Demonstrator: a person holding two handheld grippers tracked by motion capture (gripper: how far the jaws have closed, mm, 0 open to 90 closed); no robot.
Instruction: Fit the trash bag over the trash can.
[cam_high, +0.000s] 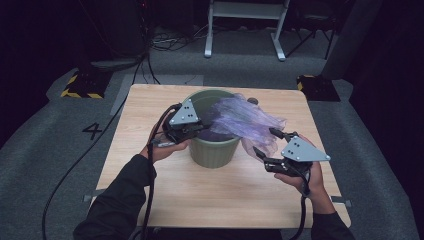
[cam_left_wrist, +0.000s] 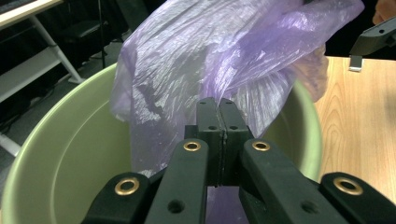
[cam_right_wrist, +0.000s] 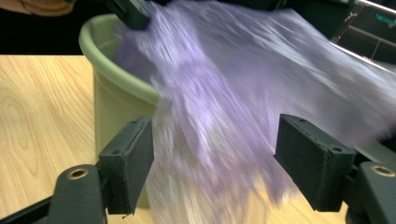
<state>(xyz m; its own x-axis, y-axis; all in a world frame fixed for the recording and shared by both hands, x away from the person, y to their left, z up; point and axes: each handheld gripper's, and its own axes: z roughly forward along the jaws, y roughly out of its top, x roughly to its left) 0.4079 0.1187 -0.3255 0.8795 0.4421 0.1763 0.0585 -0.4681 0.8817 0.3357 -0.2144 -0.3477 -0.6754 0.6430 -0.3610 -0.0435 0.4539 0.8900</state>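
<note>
A green plastic bin (cam_high: 215, 150) stands on the wooden table (cam_high: 200, 200). A thin purple plastic bag (cam_high: 245, 120) drapes out of it over the right rim. My left gripper (cam_high: 200, 127) sits at the bin's left rim. In the left gripper view its jaws (cam_left_wrist: 218, 105) are pressed together over the bin (cam_left_wrist: 70, 140), pinching the lower edge of the bag (cam_left_wrist: 210, 56). My right gripper (cam_high: 265, 141) is to the right of the bin. In the right gripper view it (cam_right_wrist: 215, 149) stands open with the blurred bag (cam_right_wrist: 224, 93) hanging loose between the pads, beside the bin (cam_right_wrist: 112, 98).
The table stands on grey carpet. A white metal frame (cam_high: 245, 30) and cables lie beyond its far edge, and black-and-yellow floor blocks (cam_high: 82, 85) flank its back corners. Bare wood lies in front of the bin.
</note>
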